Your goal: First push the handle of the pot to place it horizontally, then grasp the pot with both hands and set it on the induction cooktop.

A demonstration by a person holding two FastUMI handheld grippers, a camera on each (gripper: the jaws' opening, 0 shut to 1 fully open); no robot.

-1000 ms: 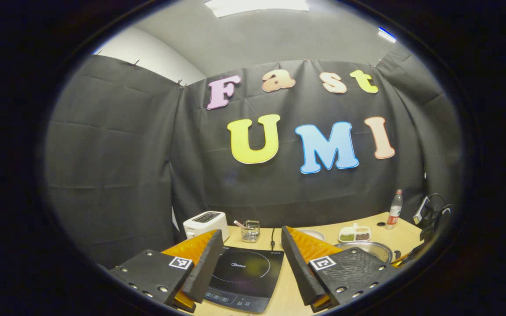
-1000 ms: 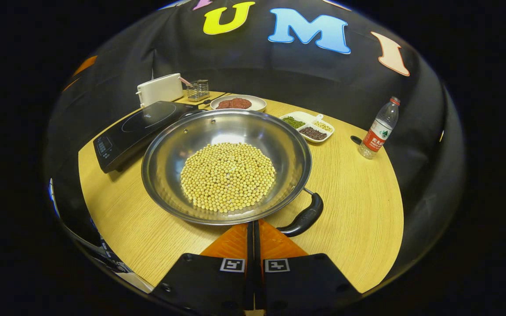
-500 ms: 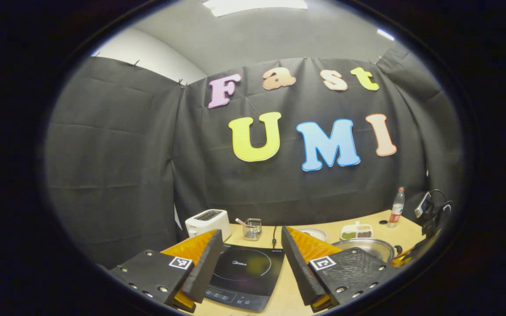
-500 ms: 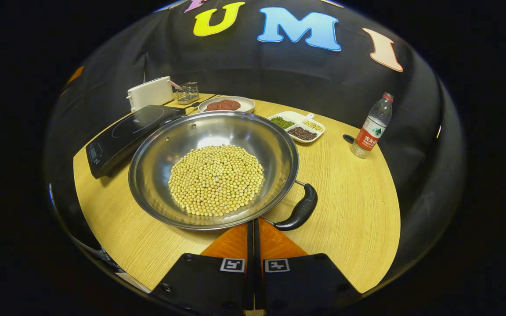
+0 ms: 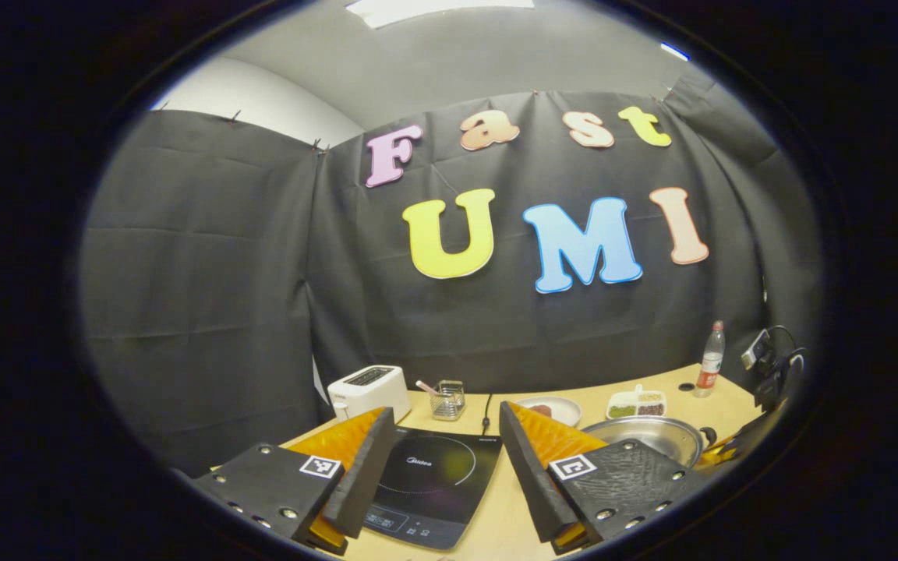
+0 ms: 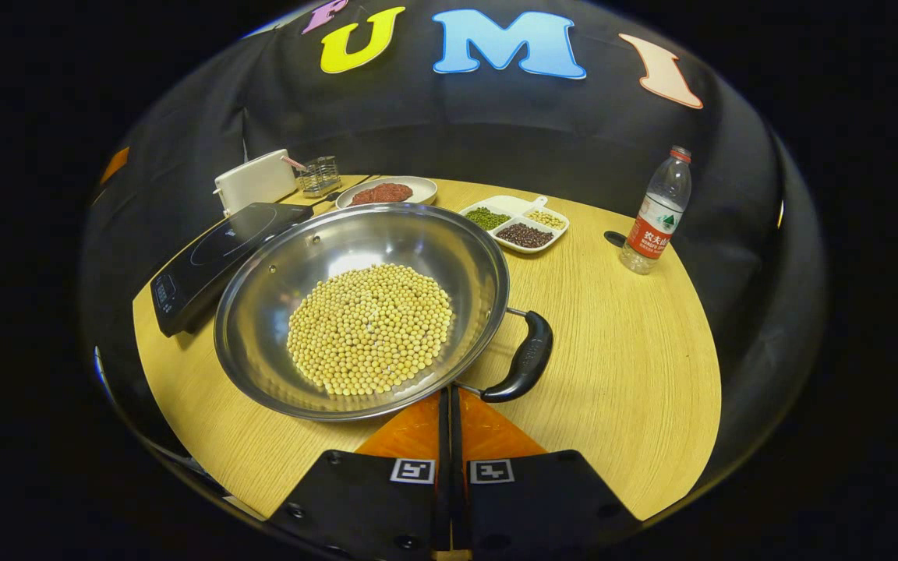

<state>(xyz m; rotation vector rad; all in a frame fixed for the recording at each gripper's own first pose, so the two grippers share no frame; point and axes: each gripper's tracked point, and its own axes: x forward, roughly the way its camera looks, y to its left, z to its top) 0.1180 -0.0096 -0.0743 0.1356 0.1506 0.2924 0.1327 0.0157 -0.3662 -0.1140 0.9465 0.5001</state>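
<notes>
Right gripper (image 6: 449,401) jaws clenched flat together, holding nothing, tips at pot (image 6: 362,308) near rim just beside handle (image 6: 523,360); closed tips likely serve as blunt pusher. Pot on worktop (image 6: 620,343), full of soybeans (image 6: 371,327), just right of induction cooktop (image 6: 219,249). Handle bar long axis slants, pointing near-right; not yet square sideways, judging by eye. Left gripper (image 5: 437,444) jaws released wide, empty, above cooktop, likely waiting for two-handed lift.

pot (image 5: 648,438) partly hidden behind the left gripper's finger (image 5: 531,463), induction cooktop (image 5: 429,487) flanks covered by both fingers, pot's far handle (image 6: 324,199) mostly behind its rim, bottle (image 5: 710,365) label too small to tell — dish (image 5: 636,403) contents likewise
</notes>
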